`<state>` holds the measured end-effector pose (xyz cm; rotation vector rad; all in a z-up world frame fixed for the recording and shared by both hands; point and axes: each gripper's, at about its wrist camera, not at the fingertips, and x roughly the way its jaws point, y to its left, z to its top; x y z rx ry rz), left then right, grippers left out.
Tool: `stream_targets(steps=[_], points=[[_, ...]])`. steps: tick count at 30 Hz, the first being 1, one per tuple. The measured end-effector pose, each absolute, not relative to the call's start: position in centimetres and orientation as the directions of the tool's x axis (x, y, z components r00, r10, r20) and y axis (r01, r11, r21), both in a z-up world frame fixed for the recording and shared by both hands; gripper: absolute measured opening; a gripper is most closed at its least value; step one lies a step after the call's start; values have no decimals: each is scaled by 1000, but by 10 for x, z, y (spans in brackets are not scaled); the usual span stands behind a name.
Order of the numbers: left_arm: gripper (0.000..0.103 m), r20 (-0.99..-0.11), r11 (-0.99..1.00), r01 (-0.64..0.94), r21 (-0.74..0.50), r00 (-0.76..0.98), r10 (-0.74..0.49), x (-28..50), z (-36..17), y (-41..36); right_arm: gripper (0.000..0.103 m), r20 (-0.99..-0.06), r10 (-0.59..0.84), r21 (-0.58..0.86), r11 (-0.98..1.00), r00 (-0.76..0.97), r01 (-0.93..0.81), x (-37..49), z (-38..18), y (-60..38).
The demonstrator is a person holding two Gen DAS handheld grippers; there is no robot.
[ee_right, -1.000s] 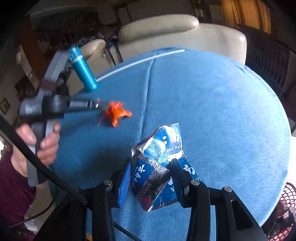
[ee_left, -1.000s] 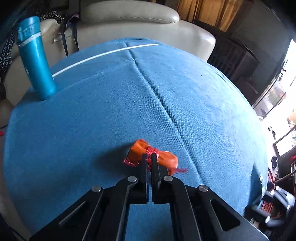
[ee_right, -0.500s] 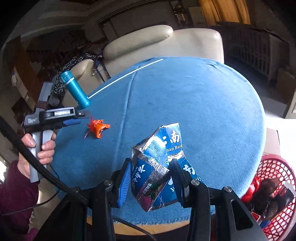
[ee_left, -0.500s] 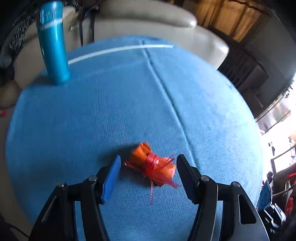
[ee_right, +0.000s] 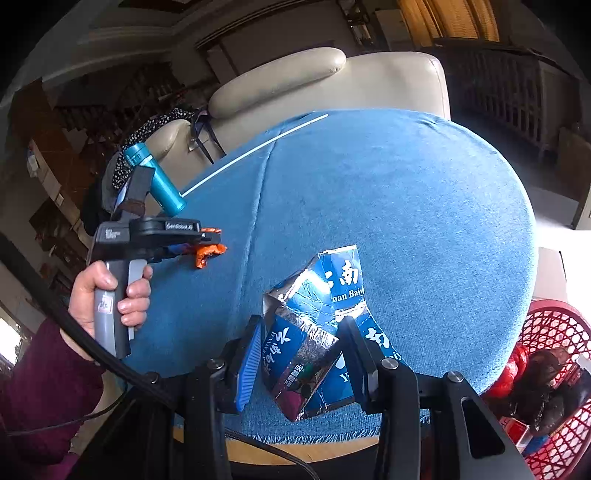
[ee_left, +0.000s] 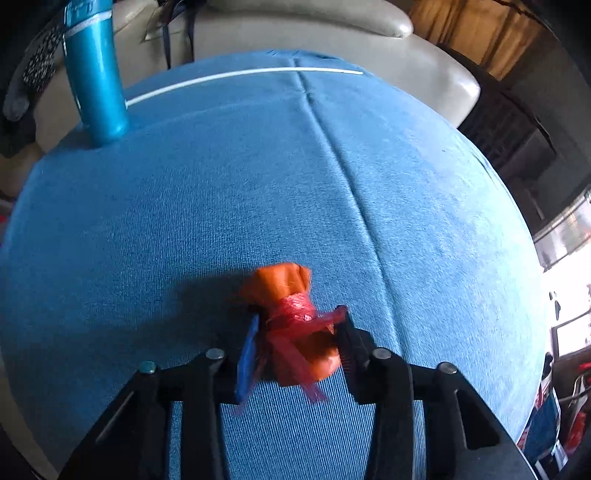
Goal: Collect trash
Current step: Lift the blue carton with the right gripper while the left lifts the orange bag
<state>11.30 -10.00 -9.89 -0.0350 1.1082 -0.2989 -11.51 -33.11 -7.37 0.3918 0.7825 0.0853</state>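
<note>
An orange and red crumpled wrapper [ee_left: 291, 325] sits between the fingers of my left gripper [ee_left: 297, 332], which is shut on it just above the blue tablecloth [ee_left: 258, 184]. The wrapper [ee_right: 207, 253] also shows at the left gripper's tip [ee_right: 210, 240] in the right wrist view. My right gripper [ee_right: 303, 350] is shut on a crushed blue carton [ee_right: 314, 325] with white lettering, held above the table's near edge.
A tall teal bottle [ee_left: 96, 74] stands at the table's far left. A cream armchair [ee_left: 295, 33] is behind the table. A red mesh trash basket [ee_right: 546, 387] with rubbish inside stands on the floor at the right.
My left gripper opened around the orange wrapper, then closed on it. My right gripper has drawn back towards the table's near edge with the carton, bringing the red basket into view.
</note>
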Motion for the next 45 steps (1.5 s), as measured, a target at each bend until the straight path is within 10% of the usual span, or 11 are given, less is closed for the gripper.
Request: stream_targets(steps=[24, 45], points=[[38, -698, 906, 380, 186, 701, -151, -8, -7, -131, 44, -595, 174, 377, 923, 785, 82, -153, -43, -336], [38, -672, 858, 447, 252, 719, -177, -48, -1, -163, 44, -567, 136, 409, 902, 812, 135, -185, -40, -360]])
